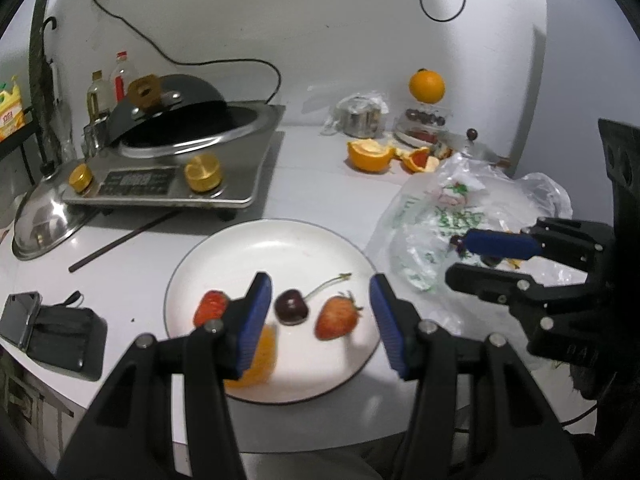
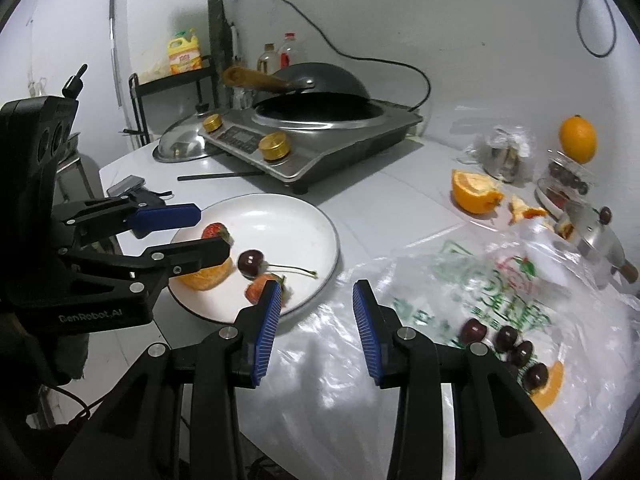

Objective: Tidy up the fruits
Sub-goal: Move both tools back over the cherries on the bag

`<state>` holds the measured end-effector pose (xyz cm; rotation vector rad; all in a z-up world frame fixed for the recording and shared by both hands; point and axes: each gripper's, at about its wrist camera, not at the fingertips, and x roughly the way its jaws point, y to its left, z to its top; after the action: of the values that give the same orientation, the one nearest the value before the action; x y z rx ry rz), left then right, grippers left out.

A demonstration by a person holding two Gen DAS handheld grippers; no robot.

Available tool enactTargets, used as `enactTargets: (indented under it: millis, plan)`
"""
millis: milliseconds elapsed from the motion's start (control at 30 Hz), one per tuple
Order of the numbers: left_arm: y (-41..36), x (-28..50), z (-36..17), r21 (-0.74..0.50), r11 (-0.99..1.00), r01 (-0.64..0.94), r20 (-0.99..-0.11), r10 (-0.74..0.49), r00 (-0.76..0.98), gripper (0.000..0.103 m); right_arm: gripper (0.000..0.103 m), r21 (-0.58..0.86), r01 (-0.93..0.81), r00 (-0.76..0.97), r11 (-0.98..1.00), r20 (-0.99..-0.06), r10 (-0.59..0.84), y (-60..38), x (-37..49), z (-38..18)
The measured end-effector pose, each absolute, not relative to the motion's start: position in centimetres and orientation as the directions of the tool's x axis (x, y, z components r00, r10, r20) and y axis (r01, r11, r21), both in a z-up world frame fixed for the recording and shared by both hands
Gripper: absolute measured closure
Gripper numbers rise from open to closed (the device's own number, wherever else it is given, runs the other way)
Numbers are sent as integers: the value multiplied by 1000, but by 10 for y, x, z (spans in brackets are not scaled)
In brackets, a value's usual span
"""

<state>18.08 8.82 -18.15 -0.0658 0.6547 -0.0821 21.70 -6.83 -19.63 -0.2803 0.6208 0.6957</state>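
Observation:
A white plate [image 1: 280, 240] [image 2: 280, 216] holds a dark cherry [image 1: 291, 306] [image 2: 251, 263], two strawberries [image 1: 336, 318] [image 1: 210, 307] and an orange piece [image 1: 260, 356] [image 2: 208, 276]. My left gripper [image 1: 320, 320] [image 2: 200, 236] is open and empty just above the plate, its blue pads astride the cherry and one strawberry. My right gripper [image 2: 316, 328] [image 1: 460, 256] is open and empty over the clear plastic bag [image 2: 460, 320] [image 1: 460, 208], right of the plate. Several dark cherries [image 2: 508, 344] and an orange slice [image 2: 552, 388] lie on the bag.
An induction cooker with a wok [image 1: 180, 148] [image 2: 320, 120] stands behind the plate, a steel lid [image 1: 44, 216] to its left. Cut orange halves [image 1: 370, 154] [image 2: 474, 192], a whole orange [image 1: 426, 85] on a fruit container, a steel cup [image 1: 360, 116], a phone [image 1: 20, 316] and a black pouch [image 1: 68, 336] lie around.

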Motion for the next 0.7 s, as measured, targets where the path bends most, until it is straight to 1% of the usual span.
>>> enactTargets:
  millis: [700]
  plan:
    - [7,193,-179,-44,984,175,-629,-163,760,50,64,12,-555,664,832,-595,452,-163,224,-203]
